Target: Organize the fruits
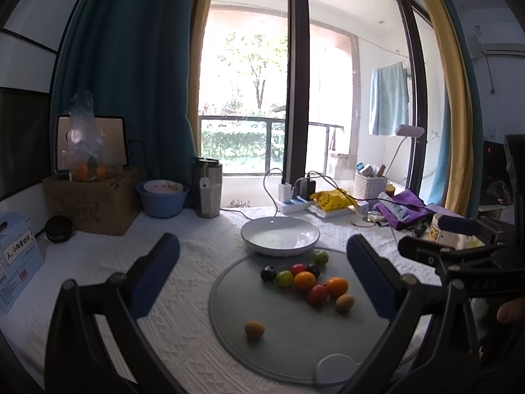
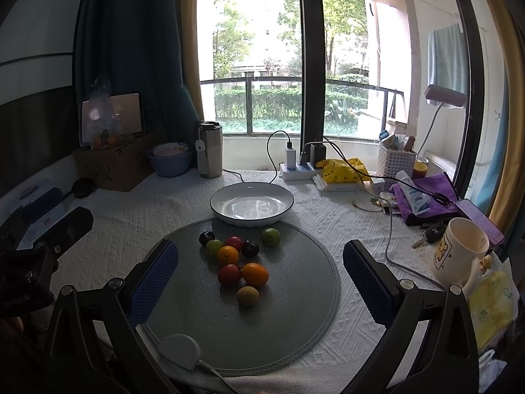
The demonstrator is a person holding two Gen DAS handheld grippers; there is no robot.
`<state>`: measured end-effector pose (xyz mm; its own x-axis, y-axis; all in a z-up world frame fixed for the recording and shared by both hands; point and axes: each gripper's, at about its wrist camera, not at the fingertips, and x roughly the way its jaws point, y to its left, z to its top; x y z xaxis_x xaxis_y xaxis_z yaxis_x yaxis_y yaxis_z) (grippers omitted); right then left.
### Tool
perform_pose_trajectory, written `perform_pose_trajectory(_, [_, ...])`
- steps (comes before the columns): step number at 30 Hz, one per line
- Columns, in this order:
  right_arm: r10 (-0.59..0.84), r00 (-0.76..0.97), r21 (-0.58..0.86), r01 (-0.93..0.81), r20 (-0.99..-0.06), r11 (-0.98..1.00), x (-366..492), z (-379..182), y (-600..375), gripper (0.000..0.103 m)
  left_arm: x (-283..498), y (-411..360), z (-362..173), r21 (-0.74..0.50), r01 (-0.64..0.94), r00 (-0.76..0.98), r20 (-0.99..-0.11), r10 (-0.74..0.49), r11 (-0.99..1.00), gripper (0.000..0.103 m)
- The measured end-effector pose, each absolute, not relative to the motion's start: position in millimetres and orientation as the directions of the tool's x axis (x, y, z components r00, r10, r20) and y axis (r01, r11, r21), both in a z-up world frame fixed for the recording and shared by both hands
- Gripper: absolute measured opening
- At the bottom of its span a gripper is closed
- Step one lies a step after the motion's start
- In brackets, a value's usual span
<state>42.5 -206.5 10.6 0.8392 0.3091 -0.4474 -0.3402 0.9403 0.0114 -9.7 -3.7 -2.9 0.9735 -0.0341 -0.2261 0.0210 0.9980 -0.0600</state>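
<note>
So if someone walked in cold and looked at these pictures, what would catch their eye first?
Probably the bright cluster of small fruits on the round grey mat, reds, oranges, greens and dark ones bunched together. Just behind it sits an empty white plate. Both grippers, left and right, hang open above the mat, holding nothing.

Backlit window glare, fisheye-warped dark edges
</note>
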Motion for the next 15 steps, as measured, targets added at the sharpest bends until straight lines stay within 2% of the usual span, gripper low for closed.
perform_pose_trajectory(7, [0.307, 0.823, 0.020, -0.339, -0.478, 0.941, 50.0, 0.7, -204.6, 0.103, 1.4, -2.8, -12.3, -0.063, 0.022, 0.962, -0.271, -0.038, 0.998, 0.103])
perform_pose_trajectory(15, [0.313, 0.757, 0.048, -0.351, -0.574, 0.935, 72.2, -28.8, -201.3, 0.098, 34.5, -5.8, -46.4, -0.036, 0.024, 0.901, -0.432, -0.037, 0.999, 0.102])
